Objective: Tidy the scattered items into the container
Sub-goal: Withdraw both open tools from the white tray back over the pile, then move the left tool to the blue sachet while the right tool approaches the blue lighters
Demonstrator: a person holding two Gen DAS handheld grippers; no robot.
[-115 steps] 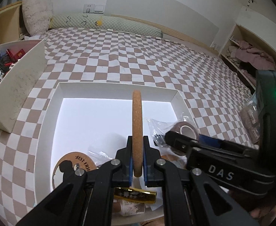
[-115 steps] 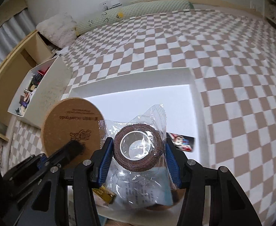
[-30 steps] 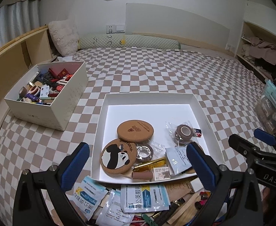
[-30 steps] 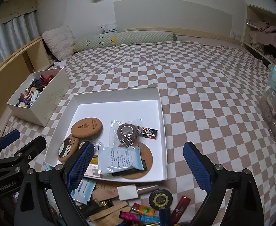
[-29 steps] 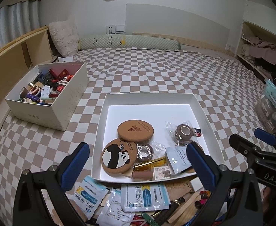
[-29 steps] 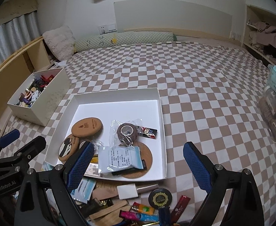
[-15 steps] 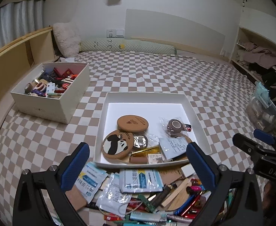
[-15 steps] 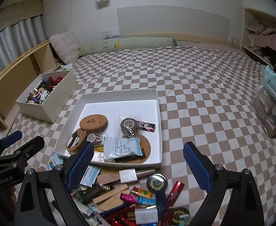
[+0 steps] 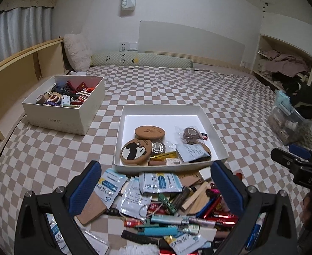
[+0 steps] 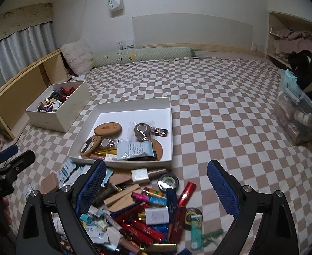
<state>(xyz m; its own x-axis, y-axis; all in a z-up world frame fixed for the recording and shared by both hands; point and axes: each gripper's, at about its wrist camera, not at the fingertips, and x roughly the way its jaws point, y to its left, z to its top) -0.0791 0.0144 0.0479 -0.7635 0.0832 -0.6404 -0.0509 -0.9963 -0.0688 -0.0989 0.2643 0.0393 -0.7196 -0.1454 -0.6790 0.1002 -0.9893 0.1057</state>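
Glossy foil sachets [image 9: 111, 188] and lacquered tubes make up the scattered pile [image 9: 166, 208] lying directly beneath and between the spread, empty jaws of the left gripper [image 9: 153, 188]; the right gripper [image 10: 156, 188] hangs likewise wide and empty over the same pile. The sachets look light, limp and slippery, so I would pinch one by a sealed edge; the red tube [image 10: 186, 193], stiff and apt to roll, across its middle. Just beyond the fingertips sits the shallow white tray [image 9: 216, 143], partly filled. Farther off, ahead-left, stands a deeper white box [image 9: 56, 123].
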